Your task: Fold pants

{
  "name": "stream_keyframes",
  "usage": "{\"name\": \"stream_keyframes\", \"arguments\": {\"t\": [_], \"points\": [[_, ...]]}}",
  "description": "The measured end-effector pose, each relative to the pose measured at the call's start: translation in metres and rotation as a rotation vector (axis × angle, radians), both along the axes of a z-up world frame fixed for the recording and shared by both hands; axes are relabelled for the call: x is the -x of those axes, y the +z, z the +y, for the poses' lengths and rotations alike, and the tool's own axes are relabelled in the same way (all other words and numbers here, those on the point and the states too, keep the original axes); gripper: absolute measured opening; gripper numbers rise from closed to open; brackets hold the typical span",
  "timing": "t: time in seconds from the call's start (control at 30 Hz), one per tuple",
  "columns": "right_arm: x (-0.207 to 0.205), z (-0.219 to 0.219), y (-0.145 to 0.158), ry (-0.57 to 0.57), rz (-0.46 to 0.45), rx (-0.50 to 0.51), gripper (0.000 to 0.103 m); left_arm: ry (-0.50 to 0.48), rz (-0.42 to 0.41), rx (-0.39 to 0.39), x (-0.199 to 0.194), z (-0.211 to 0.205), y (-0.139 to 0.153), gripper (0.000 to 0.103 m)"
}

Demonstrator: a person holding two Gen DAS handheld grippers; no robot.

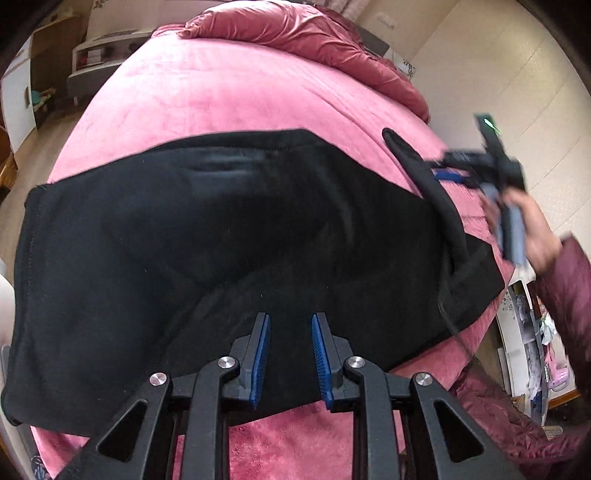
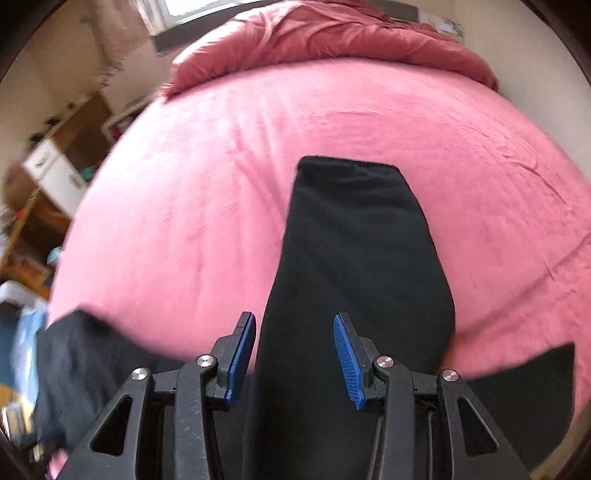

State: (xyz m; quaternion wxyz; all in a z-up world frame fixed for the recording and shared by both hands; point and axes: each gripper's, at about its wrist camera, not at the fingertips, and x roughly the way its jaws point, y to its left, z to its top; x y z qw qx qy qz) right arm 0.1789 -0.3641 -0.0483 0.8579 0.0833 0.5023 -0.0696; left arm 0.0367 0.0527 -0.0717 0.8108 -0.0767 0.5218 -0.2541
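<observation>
Broadly, the pink bed [image 1: 229, 96] carries everything: its plush cover gives under pressure, so any fold pressed into it may spring back or drag with the fabric. A crumpled darker red duvet [image 1: 295, 33] is bunched along the far edge, well apart from the work.

Next in size, the black pants [image 1: 221, 240] lie spread across the near part of the bed, the broad body flat but with soft ridges through the middle. In the right wrist view one leg [image 2: 354, 258] runs away from the camera over the cover, hem at the far end. Near the right edge of the left wrist view a narrow strip of the cloth [image 1: 436, 192] stands up off the bed, close to the right gripper [image 1: 448, 175]; that view is blurred, so I cannot tell whether it touches the strip.

Smaller still, the left gripper [image 1: 290, 354] hovers over the near edge of the pants with its jaws apart and nothing between them. The right gripper's jaws, seen from its own camera, are also parted, the leg passing below the gap rather than pinched.

My judgement of the risks: closing on one layer only would leave the under layer behind and skew the fold; the existing ridges could get trapped inside; the raised strip may flop back crooked; thick dark fleece hides seams, so edges could end up misaligned
</observation>
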Motion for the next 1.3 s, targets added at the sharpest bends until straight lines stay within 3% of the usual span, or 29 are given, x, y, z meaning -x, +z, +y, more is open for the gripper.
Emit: {"name": "stream_keyframes", "arguments": {"t": [0.13, 0.27, 0.37, 0.43, 0.47, 0.53, 0.77, 0.97, 1.13, 1.3], "points": [[-0.047, 0.004, -0.015, -0.027, 0.052, 0.049, 0.045, -0.007, 0.029, 0.002, -0.001, -0.003, -0.007, 0.023], [-0.081, 0.006, -0.034, -0.05, 0.123, 0.165, 0.045, -0.016, 0.046, -0.007, -0.001, -0.01, -0.016, 0.023], [-0.093, 0.002, -0.043, -0.042, 0.152, 0.167, 0.046, -0.019, 0.051, -0.002, -0.005, -0.025, -0.016, 0.023], [-0.095, 0.001, -0.041, -0.018, 0.154, 0.161, 0.033, -0.019, 0.052, -0.007, -0.006, -0.028, -0.016, 0.023], [-0.094, 0.001, -0.037, -0.005, 0.147, 0.164, 0.004, -0.02, 0.051, -0.007, -0.007, -0.028, -0.018, 0.023], [-0.094, -0.006, -0.03, -0.009, 0.125, 0.139, 0.006, -0.02, 0.053, -0.01, -0.009, -0.029, -0.018, 0.023], [-0.021, -0.044, 0.035, -0.078, -0.078, 0.032, 0.006, -0.053, 0.044, -0.011, -0.005, -0.028, -0.013, 0.024], [0.09, -0.104, 0.087, -0.242, -0.271, -0.125, 0.006, -0.092, 0.012, -0.01, -0.001, -0.036, -0.003, 0.024], [0.175, -0.146, 0.082, -0.391, -0.333, -0.203, 0.006, -0.122, 0.0, -0.015, 0.004, -0.043, 0.002, 0.024], [0.243, -0.187, 0.023, -0.563, -0.29, -0.313, 0.006, -0.159, -0.009, -0.037, 0.007, -0.054, 0.006, 0.024]]}}
